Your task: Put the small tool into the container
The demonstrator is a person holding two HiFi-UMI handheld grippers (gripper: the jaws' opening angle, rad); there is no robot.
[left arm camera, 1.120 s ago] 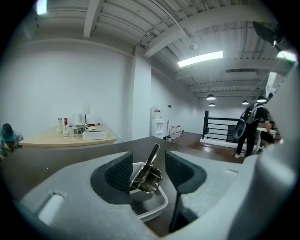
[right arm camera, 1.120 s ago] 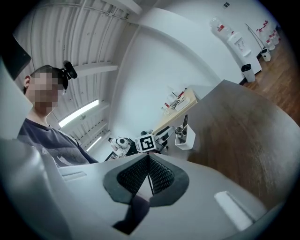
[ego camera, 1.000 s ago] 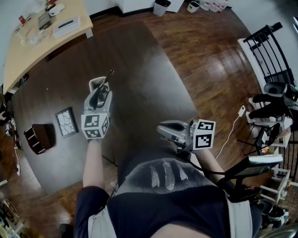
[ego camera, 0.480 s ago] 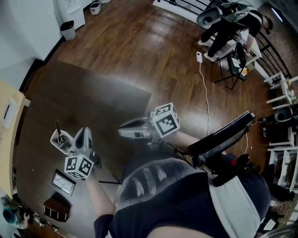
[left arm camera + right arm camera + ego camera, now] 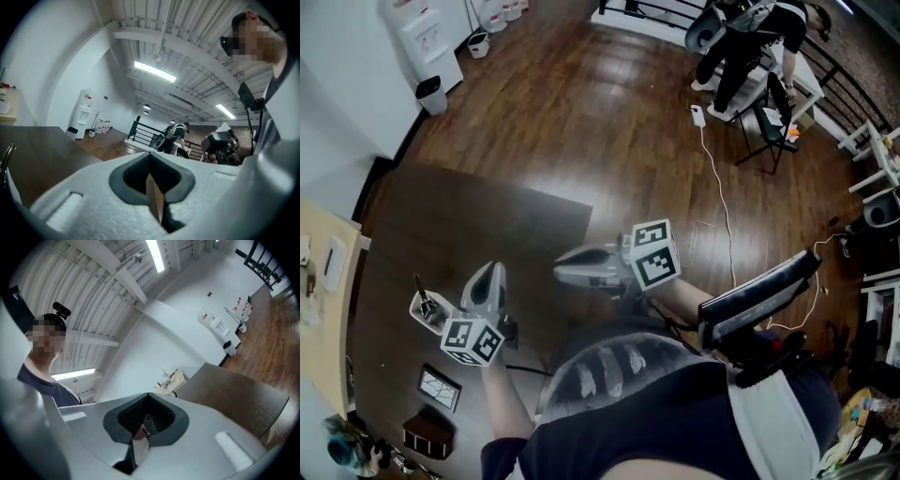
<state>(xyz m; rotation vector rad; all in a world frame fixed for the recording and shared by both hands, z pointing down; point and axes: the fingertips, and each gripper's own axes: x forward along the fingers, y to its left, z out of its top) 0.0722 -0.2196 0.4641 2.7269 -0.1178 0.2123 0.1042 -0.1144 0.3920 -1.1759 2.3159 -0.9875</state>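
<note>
Left gripper (image 5: 491, 272): fingers pressed together with nothing between them, lying just right of the white container (image 5: 426, 313), whereas a second ago its tips sat at the container's rim. The small tool (image 5: 419, 285) stands upright inside the container, as it did then. Right gripper (image 5: 562, 273): fingers likewise together and empty, pointing left over the near edge of the dark table (image 5: 469, 220), farther from the torso than before. The head view has swung, so the container now appears low at the left. Also on the table: a framed tile (image 5: 439, 388) and a dark box (image 5: 428, 434). A pale desk (image 5: 323, 281) adjoins at the left. Beyond lie a wooden floor (image 5: 600, 122), a white bin (image 5: 431, 95), a white cable (image 5: 719, 183) and a person (image 5: 750, 37) at a rack.
</note>
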